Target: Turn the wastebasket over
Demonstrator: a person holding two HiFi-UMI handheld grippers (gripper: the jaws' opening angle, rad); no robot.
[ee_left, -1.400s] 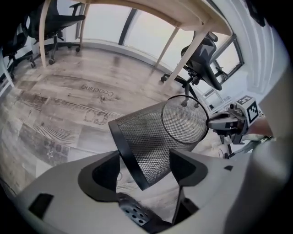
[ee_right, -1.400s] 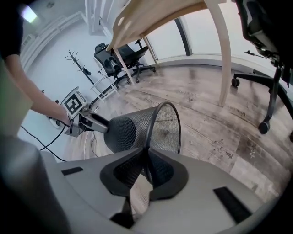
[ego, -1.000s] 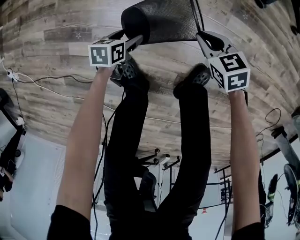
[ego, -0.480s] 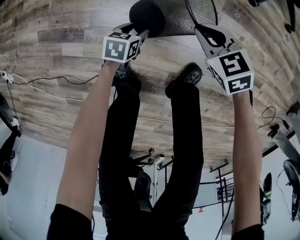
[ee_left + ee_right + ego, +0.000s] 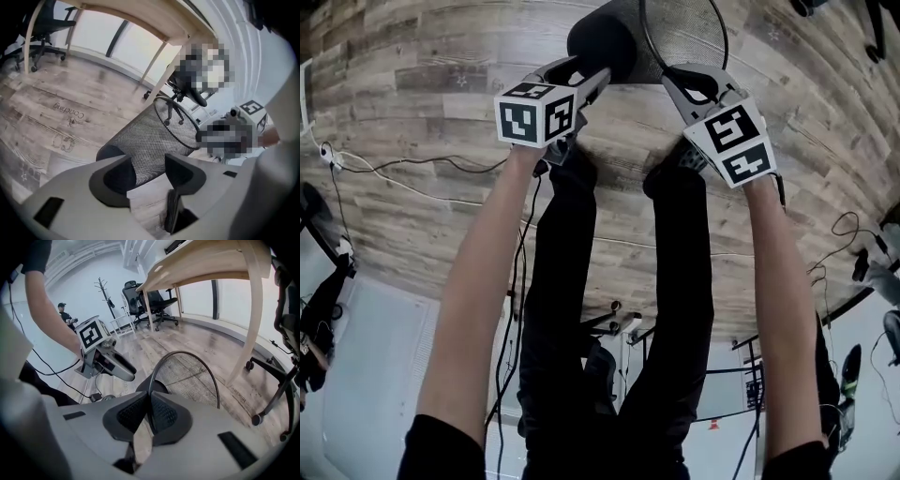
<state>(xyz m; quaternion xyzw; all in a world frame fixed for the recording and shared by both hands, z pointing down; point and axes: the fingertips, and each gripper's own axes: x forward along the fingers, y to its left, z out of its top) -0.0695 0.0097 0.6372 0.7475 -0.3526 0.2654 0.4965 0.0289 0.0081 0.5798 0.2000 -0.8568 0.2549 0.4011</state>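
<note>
The black mesh wastebasket (image 5: 666, 37) hangs on its side above the wood floor, at the top of the head view. My right gripper (image 5: 675, 80) is shut on its wire rim, which runs between the pads in the right gripper view (image 5: 149, 401). My left gripper (image 5: 598, 77) clasps the dark closed bottom end. In the left gripper view the wastebasket (image 5: 150, 136) fills the gap between the pads of the left gripper (image 5: 147, 164), one pad at the base and the other on the mesh wall. The open mouth of the wastebasket (image 5: 187, 376) faces the right side.
A wooden desk (image 5: 211, 263) stands just beyond the basket, one leg (image 5: 251, 324) close by. An office chair's wheeled base (image 5: 276, 380) is at the right. The person's shoes (image 5: 567, 155) stand below the grippers. A cable (image 5: 412, 164) trails across the floor at the left.
Both grippers have risen with the basket. The left gripper's jaws have narrowed onto the basket's bottom end, and the right gripper has rolled while keeping hold of the rim.
</note>
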